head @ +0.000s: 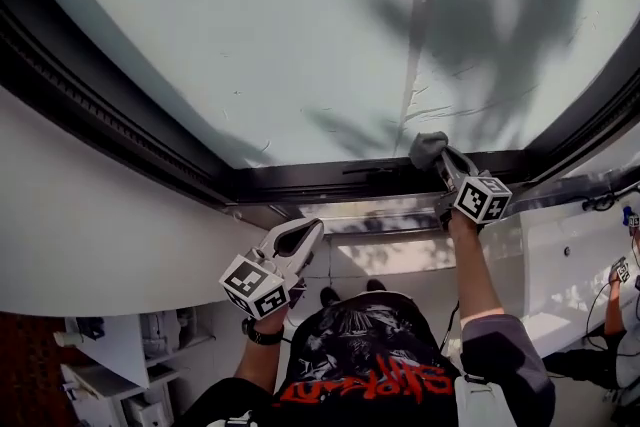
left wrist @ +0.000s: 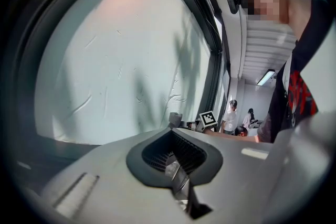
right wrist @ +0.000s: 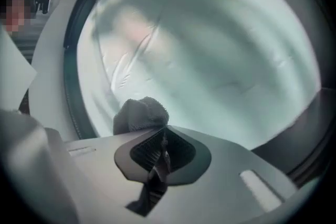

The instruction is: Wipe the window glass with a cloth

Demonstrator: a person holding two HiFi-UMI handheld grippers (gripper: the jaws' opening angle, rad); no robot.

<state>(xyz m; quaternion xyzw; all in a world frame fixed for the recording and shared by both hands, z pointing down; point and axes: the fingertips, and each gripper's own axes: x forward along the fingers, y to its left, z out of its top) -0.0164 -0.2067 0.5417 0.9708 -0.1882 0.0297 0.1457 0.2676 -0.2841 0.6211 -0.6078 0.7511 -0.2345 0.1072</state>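
Right gripper (head: 441, 158): jaws clamped on the grey cloth (head: 428, 149).
Cloth: against the window glass (head: 300, 35), just above the dark lower frame (head: 300, 181).
Left gripper (head: 303, 237): jaws together, empty, below the frame.

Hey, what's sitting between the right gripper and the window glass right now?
The grey cloth, pinched by the right gripper, bunches up toward the window glass. The right gripper view shows it clearest.

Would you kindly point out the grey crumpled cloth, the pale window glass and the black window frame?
grey crumpled cloth (head: 428, 150): head view, middle of the wad.
pale window glass (head: 250, 25): head view, bare left area.
black window frame (head: 300, 183): head view, lower rail.
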